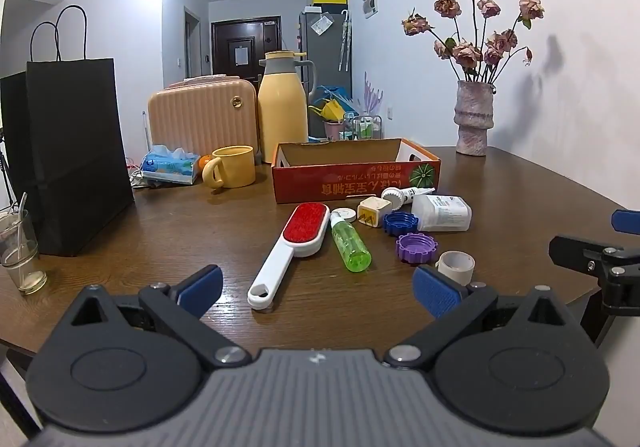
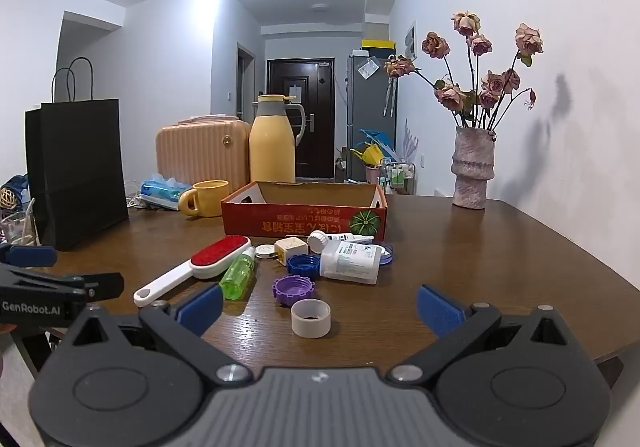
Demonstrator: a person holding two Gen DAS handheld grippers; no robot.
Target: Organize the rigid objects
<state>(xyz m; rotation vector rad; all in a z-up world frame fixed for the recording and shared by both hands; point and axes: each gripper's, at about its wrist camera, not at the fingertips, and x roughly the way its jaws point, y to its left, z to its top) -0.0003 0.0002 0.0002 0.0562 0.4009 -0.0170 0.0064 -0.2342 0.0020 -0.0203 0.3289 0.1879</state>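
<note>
Small rigid objects lie on the brown table before a red cardboard box (image 1: 356,183) (image 2: 304,223): a red-and-white lint brush (image 1: 288,251) (image 2: 192,271), a green bottle (image 1: 350,245) (image 2: 238,275), a white plug cube (image 1: 373,211) (image 2: 290,247), a blue cap (image 1: 400,223) (image 2: 304,265), a purple cap (image 1: 416,247) (image 2: 292,289), a white pill bottle (image 1: 442,213) (image 2: 352,261) and a white ring (image 1: 456,265) (image 2: 311,318). My left gripper (image 1: 318,289) is open, empty, just short of the brush handle. My right gripper (image 2: 320,307) is open, empty, just short of the ring.
A black paper bag (image 1: 76,155) and a glass (image 1: 20,251) stand at left. A yellow mug (image 1: 232,167), tissue pack (image 1: 170,165), peach case (image 1: 202,115) and yellow thermos (image 1: 282,107) stand behind. A vase of dried roses (image 1: 474,119) stands at back right.
</note>
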